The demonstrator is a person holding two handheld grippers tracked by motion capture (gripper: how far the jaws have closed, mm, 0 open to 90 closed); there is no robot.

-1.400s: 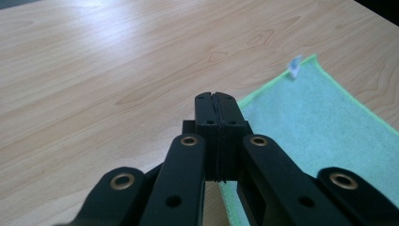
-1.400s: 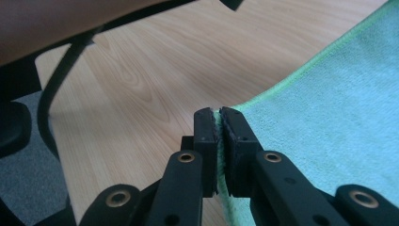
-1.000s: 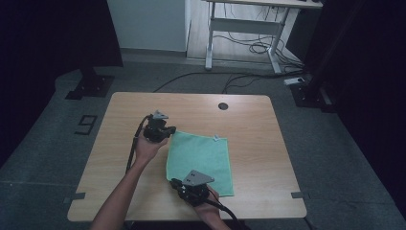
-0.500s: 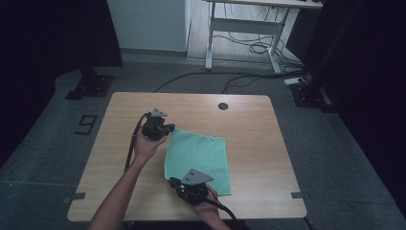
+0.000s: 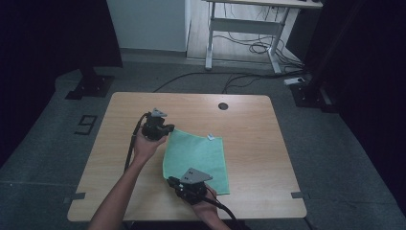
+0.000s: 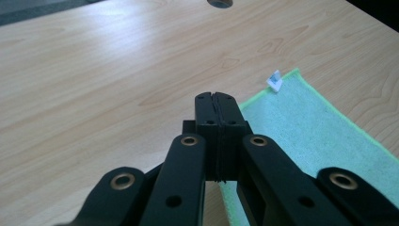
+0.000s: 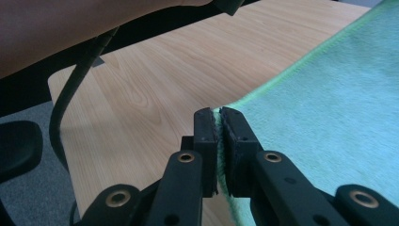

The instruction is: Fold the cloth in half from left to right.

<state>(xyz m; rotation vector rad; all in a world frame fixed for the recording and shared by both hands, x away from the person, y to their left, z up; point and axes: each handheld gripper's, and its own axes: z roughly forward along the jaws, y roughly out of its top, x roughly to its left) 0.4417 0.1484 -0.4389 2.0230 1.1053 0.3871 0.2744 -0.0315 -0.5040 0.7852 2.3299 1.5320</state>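
A green cloth (image 5: 198,155) lies flat on the wooden table (image 5: 249,124), with a small white tag (image 5: 210,136) at its far edge. My left gripper (image 5: 166,131) sits at the cloth's far left corner. In the left gripper view its jaws (image 6: 217,96) are pressed together and the cloth (image 6: 320,127) runs in under them. My right gripper (image 5: 170,179) is at the cloth's near left corner. In the right gripper view it (image 7: 219,113) is shut on the cloth's edge (image 7: 329,103), with green showing between the pads.
A round cable hole (image 5: 222,106) sits near the table's far edge. The left gripper's cable (image 5: 129,153) trails along the forearm. Beyond the table stand a desk frame with floor cables (image 5: 249,45) and dark stand bases (image 5: 91,86).
The left hand and the cloth's far edge have crept slightly to the left. The right gripper has held still.
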